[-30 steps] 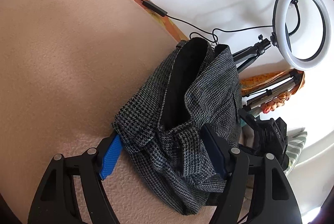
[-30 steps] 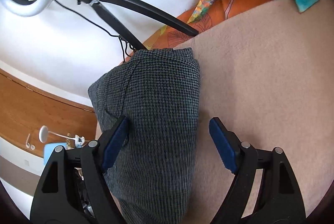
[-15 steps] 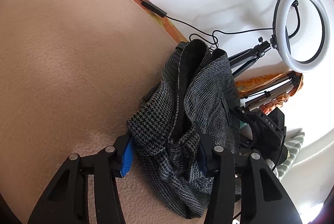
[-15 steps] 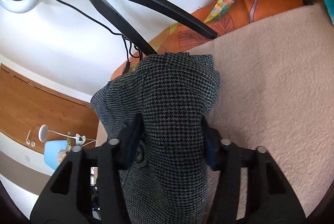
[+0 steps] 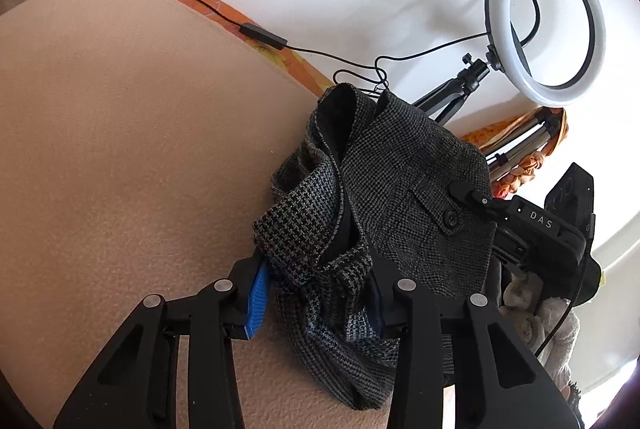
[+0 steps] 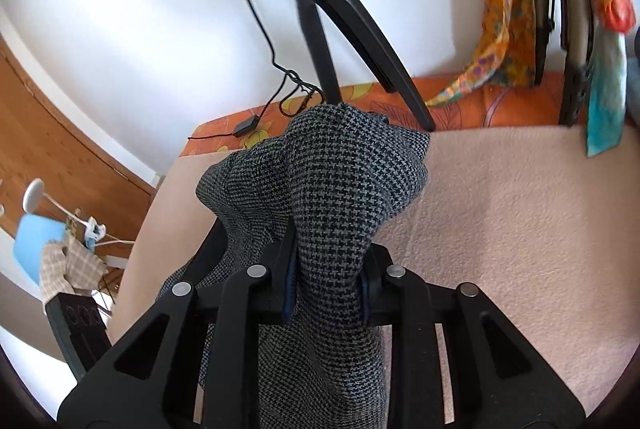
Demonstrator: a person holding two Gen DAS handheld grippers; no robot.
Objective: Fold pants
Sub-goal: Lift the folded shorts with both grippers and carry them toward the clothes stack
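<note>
The pants point(image 5: 400, 189) are dark grey houndstooth with a buttoned pocket flap and a dark lining. They lie bunched at the right edge of a beige blanket point(image 5: 120, 149). My left gripper point(image 5: 316, 293) is shut on a bunch of the waist end and holds it off the blanket. My right gripper point(image 6: 328, 285) is shut on another bunch of the pants point(image 6: 344, 189), which rises between its blue pads. The right gripper's body point(image 5: 540, 229) shows beside the pants in the left wrist view.
A ring light point(image 5: 544, 25) on a black tripod point(image 6: 352, 29) stands by the white wall, with its cable point(image 5: 264, 33) running along the orange sheet point(image 6: 480, 101). Colourful cloths point(image 6: 496, 29) hang at the right. A wooden door point(image 6: 48, 133) is at the left.
Both grippers went from open around the pants to shut on them. Both have since lifted and gathered the fabric into bunches.
</note>
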